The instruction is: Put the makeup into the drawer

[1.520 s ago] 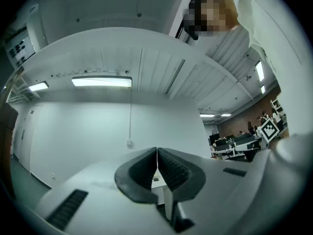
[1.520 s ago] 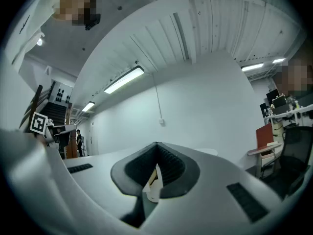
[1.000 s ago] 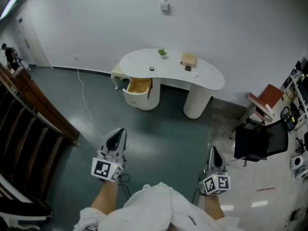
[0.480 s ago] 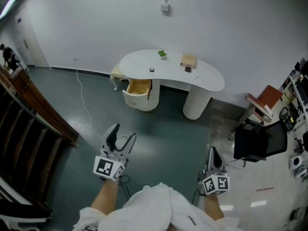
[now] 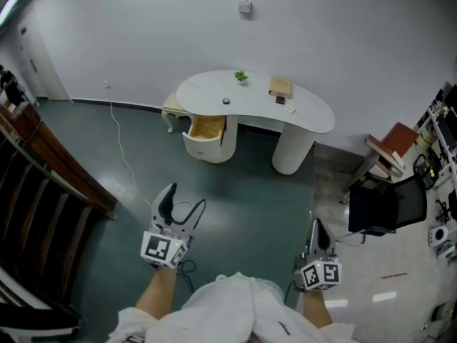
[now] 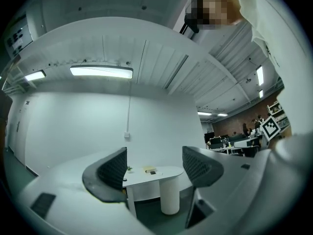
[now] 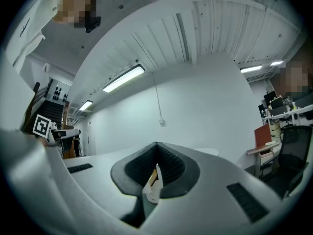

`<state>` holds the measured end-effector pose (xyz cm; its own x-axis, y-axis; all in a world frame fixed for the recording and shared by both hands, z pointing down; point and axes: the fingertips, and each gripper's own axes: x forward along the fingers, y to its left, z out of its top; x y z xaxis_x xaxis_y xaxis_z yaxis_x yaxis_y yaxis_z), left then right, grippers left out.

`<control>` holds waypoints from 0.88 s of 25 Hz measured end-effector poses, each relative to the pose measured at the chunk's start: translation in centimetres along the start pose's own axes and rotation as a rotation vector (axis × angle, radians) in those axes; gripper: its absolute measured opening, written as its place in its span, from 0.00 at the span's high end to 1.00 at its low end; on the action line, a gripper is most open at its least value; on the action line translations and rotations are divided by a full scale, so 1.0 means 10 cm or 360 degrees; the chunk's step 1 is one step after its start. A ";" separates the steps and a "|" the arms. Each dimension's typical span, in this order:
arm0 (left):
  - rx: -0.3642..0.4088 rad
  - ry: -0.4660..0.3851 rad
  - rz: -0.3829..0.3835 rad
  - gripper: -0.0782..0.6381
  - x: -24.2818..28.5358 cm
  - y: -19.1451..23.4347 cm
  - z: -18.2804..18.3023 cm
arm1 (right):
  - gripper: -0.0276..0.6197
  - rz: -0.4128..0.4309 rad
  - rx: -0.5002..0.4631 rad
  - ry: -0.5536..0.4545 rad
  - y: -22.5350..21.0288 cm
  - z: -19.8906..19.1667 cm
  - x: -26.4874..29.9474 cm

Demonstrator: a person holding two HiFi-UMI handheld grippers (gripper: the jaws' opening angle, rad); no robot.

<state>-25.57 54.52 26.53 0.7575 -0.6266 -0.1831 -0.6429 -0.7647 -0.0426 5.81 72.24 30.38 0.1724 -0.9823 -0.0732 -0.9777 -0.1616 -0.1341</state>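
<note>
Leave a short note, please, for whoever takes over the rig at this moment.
Left tongs: opening, nothing between them.
Right tongs: shut, empty.
Both are well short of the desk, with nothing picked up yet.
The drawer, under the desk's left end in the head view, already stands open.
On the desk top: a tan box, a small dark round thing and a little plant. All are too small from here to tell which is makeup.
Left to do: go to the desk, pick up the makeup and put it in the drawer.
</note>
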 end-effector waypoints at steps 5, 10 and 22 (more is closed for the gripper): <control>-0.0038 0.0047 0.0009 0.39 -0.02 0.14 -0.11 | 0.93 -0.0018 0.0021 0.0022 0.11 -0.11 0.02; -0.0035 0.0030 0.0014 0.39 0.08 0.21 -0.09 | 0.93 -0.0006 0.0020 0.0011 0.09 -0.13 0.14; -0.0044 0.0024 0.0035 0.38 0.82 0.33 -0.23 | 0.93 0.0007 0.0018 0.0011 -0.29 -0.18 0.80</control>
<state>-21.26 46.52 27.19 0.7448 -0.6456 -0.1687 -0.6565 -0.7543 -0.0116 9.77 64.66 31.95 0.1673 -0.9836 -0.0671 -0.9770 -0.1562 -0.1453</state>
